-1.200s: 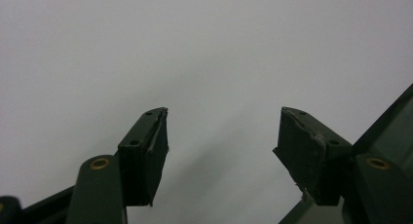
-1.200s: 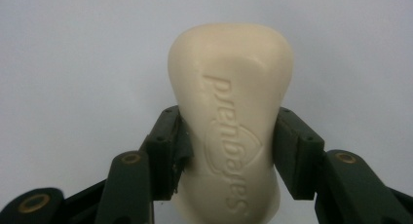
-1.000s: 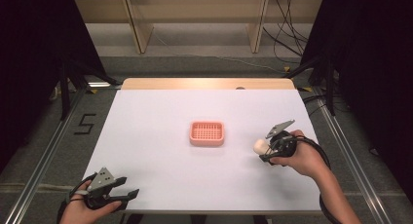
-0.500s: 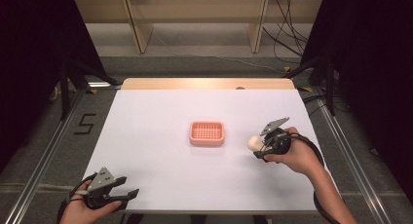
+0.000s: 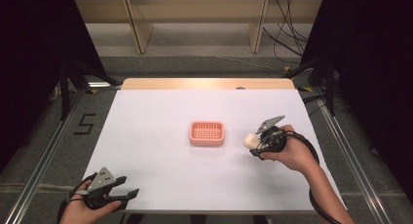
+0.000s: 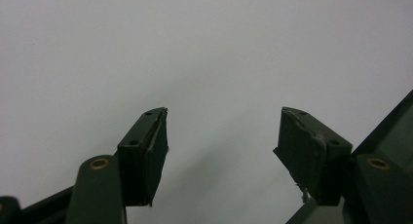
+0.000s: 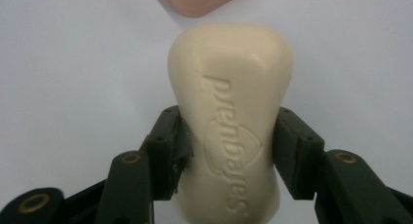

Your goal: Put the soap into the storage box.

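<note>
Soap bar (image 7: 231,121) clamped btwn R gripper (image 7: 229,151) fingers.

The cream soap bar (image 7: 231,121) has "Safeguard" pressed into its face, reading upside down in the right gripper view, over a faint embossed shield outline. On the floor left of the surface, black tape forms a "5" (image 5: 85,123).

Table (image 5: 156,136) was bright and evenly lit from above, surroundings pretty dark; soap (image 7: 233,112) sharp up close, soft shadows only.
</note>
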Action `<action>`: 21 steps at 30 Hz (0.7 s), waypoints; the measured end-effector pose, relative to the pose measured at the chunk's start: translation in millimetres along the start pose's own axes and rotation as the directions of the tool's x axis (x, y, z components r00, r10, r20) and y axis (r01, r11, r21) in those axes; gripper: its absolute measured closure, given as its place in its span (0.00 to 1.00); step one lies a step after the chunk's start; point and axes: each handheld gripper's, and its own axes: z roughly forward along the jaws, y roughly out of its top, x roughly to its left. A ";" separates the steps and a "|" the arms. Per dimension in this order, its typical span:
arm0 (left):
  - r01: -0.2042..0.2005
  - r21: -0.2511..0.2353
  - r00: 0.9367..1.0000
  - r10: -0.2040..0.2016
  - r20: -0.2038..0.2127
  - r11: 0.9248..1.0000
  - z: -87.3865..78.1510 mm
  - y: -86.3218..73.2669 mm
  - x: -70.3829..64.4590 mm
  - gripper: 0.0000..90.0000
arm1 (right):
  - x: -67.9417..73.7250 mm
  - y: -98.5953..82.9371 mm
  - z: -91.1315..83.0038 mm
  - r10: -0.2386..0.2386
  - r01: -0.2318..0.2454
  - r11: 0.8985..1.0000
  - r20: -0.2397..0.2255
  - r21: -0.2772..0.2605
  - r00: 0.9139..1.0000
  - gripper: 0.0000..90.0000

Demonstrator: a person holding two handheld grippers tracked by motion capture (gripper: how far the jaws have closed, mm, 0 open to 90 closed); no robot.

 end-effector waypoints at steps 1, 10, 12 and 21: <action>-0.001 0.000 1.000 0.001 0.000 1.000 0.0 0.0 0.1 0.39 | 0.0 0.3 0.0 -0.010 0.010 1.000 -0.003 -0.004 1.000 0.56; 0.002 0.002 1.000 -0.002 0.001 1.000 0.4 -0.2 0.0 0.39 | 1.1 7.9 2.6 -0.014 0.014 1.000 -0.009 -0.009 1.000 0.56; 0.013 -0.007 1.000 -0.013 0.005 1.000 1.1 -0.4 -1.0 0.39 | -0.3 9.4 3.1 -0.035 0.035 0.999 -0.013 -0.016 0.999 0.56; 0.001 0.000 1.000 -0.001 0.003 1.000 0.1 -0.2 0.0 0.39 | 0.3 14.7 6.1 -0.036 0.036 0.999 -0.011 -0.015 0.999 0.56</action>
